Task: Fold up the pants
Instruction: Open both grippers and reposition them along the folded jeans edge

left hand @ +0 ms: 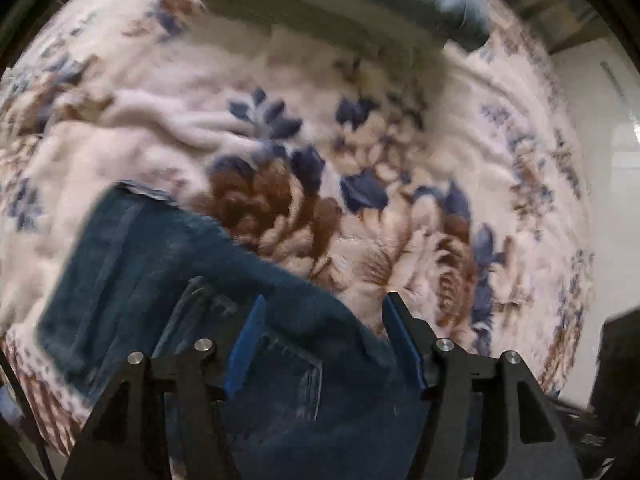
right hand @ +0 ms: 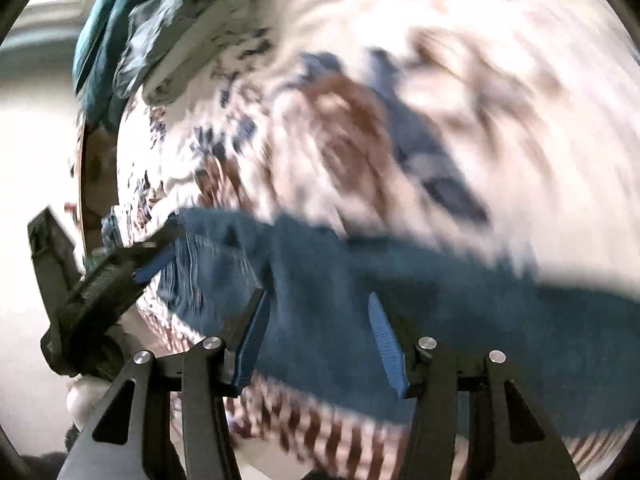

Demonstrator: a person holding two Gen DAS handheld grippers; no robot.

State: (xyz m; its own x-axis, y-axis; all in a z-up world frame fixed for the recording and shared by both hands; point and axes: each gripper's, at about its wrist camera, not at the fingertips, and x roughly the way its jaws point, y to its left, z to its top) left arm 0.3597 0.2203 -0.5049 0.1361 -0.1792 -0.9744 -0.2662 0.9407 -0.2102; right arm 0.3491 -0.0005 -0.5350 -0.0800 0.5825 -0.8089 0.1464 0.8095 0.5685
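Note:
Dark blue jeans lie on a cream floral blanket on a bed. In the left wrist view the back pocket end lies under my left gripper, which is open and empty just above the denim. In the right wrist view the jeans stretch across the lower frame, blurred by motion. My right gripper is open and empty over them. The left gripper shows at the left of that view, by the jeans' end.
A pile of dark green and blue-grey clothes lies at the far side of the blanket; it also shows in the right wrist view. The blanket's checked border hangs at the near bed edge. A white wall is to the right.

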